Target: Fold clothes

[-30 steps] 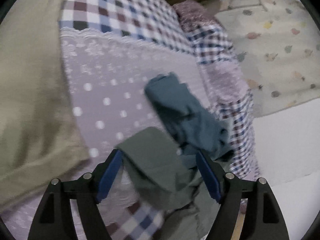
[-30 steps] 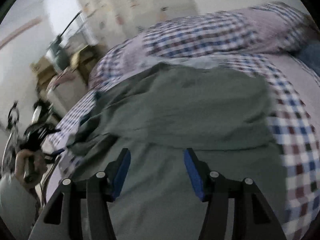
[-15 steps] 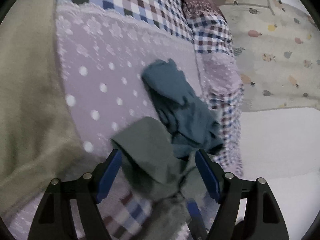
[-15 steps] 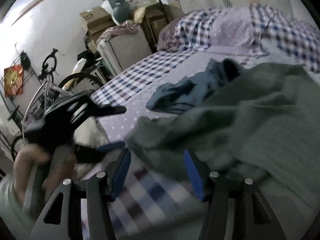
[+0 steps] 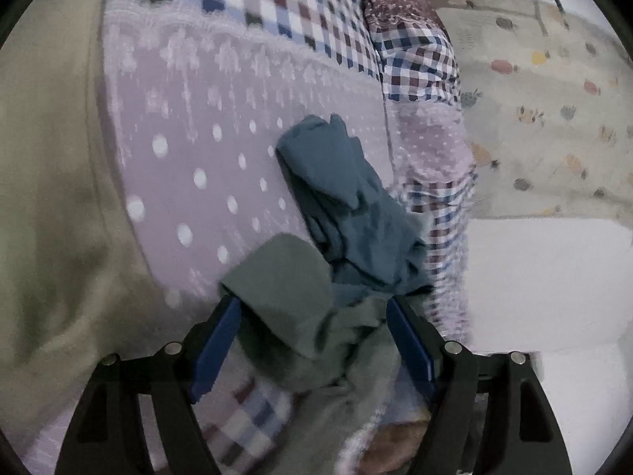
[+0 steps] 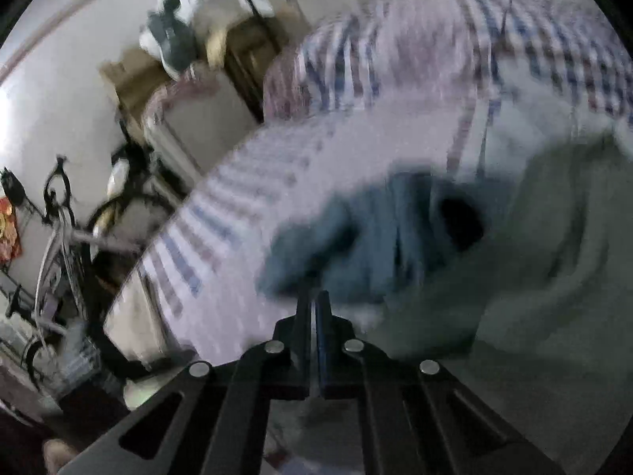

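A crumpled teal-blue garment (image 5: 348, 206) lies on the lilac dotted bed cover (image 5: 190, 150). A grey-green garment (image 5: 285, 289) lies bunched just in front of it, one folded corner rising between the pads of my left gripper (image 5: 314, 340). That gripper is open and holds nothing. The right wrist view is blurred. There my right gripper (image 6: 313, 301) is shut, its tips at the near edge of the teal-blue garment (image 6: 356, 245). Blur hides whether cloth is pinched. The grey-green garment (image 6: 534, 277) spreads to the right.
An olive-beige fabric (image 5: 47, 198) covers the bed's left side. Checked bedding (image 5: 415, 51) is piled at the far end, before a patterned curtain (image 5: 554, 99). Beside the bed stand a bicycle (image 6: 59, 237), a cabinet (image 6: 198, 118) and cardboard boxes (image 6: 130, 75).
My right gripper has gone from open to shut and swung toward the teal-blue garment. The left gripper stayed open over the grey-green garment, its view shifting only slightly.
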`<state>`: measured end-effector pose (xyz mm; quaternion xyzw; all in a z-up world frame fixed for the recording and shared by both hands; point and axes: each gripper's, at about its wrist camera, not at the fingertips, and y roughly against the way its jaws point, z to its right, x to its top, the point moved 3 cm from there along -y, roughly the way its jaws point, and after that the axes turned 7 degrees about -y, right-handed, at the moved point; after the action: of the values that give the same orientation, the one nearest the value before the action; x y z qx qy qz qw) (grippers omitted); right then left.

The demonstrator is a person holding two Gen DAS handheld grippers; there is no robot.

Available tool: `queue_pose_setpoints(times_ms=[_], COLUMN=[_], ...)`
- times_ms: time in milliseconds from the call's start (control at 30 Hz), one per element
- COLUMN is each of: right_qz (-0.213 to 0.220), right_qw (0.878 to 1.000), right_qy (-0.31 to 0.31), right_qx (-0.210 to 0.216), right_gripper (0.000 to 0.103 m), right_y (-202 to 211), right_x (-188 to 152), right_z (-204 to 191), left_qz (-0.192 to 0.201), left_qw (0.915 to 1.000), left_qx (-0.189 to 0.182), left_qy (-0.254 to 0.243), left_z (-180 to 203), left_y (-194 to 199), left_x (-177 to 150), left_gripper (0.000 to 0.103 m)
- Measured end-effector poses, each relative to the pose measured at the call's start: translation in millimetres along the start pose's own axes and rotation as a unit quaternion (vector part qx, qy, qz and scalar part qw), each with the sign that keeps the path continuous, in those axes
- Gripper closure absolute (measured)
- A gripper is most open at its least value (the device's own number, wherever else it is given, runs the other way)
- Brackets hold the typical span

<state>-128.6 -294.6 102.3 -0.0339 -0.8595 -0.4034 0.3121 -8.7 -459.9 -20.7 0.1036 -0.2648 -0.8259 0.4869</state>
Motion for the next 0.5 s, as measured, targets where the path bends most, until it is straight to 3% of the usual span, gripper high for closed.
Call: queue_pose_setpoints(times_ms=[100, 200, 233, 267, 300, 367, 500], right_qz=[0.01, -0.034, -0.05, -0.059, -0.072, -0.097, -0.117], right_qw=[1.0, 0.995, 0.991, 0.981, 0.972, 0.948, 0.914], right_qy=[0.017, 0.093, 0.124, 0.179, 0.22, 0.296, 0.379], right_qx=[-0.001, -0.018, -0.026, -0.042, -0.051, -0.065, -0.086], right_gripper=[0.101, 0.097, 0.084, 0.069, 0.065, 0.065, 0.065], right_y=[8.4, -0.6, -4.2, -8.8, -13.4, -22.6, -41.2], right_x=[21.2, 2.4, -10.1, -29.6, -46.0, -77.6, -108.1], right_z=[-12.6, -34.2, -41.4, -51.1, -55.4, -62.3, -75.2], left_qz=[0.018, 0.018, 0.022, 0.025, 0.029, 0.038, 0.053], left_qw=[0.9963, 0.9991, 0.9993, 0.9994, 0.9994, 0.999, 0.9979], left_qx=[0.065, 0.031, 0.026, 0.021, 0.018, 0.022, 0.038], left_qy=[-0.053, -0.023, -0.012, 0.0, 0.01, 0.008, 0.001], left_z=[8.3, 1.0, -2.2, -5.3, -8.2, -9.9, -12.2], left_y=[8.3, 12.0, 13.8, 15.5, 17.5, 23.3, 29.7], left_x=[2.9, 5.7, 6.9, 8.1, 9.3, 11.6, 16.7], left_gripper=[0.024, 0.024, 0.024, 0.024, 0.024, 0.024, 0.024])
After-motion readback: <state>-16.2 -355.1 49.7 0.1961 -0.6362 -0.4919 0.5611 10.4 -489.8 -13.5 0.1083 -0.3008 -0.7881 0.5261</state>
